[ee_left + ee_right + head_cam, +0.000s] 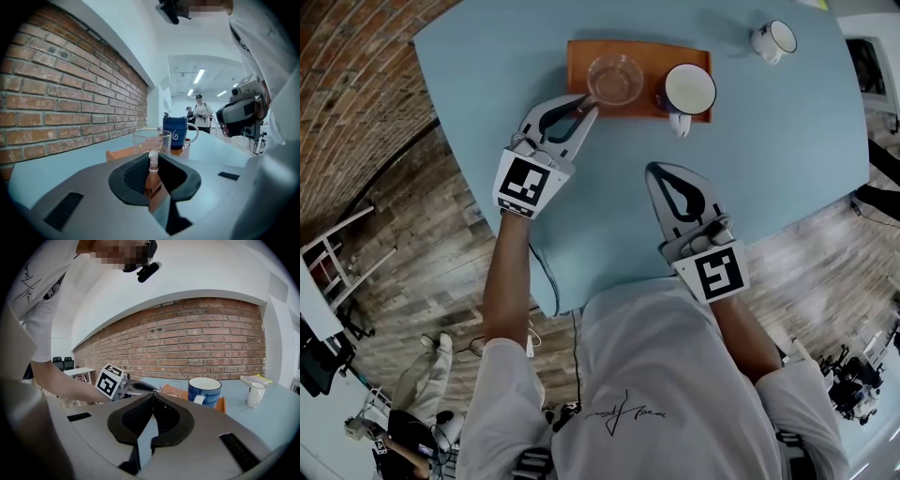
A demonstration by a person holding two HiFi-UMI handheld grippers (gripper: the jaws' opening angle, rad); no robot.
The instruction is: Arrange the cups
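On orange rectangular tray point(581, 56), upright, side by side: clear glass cup point(615, 80), blue mug with white inside point(689, 91). small white mug point(775, 39) upright, well apart.

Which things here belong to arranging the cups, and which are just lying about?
Part of the job:
- glass cup, handle gripped by the left tool
- blue mug
- white mug, off the tray
- orange tray

Just lying about:
- booklet at the table's edge
- right tool, shut and empty
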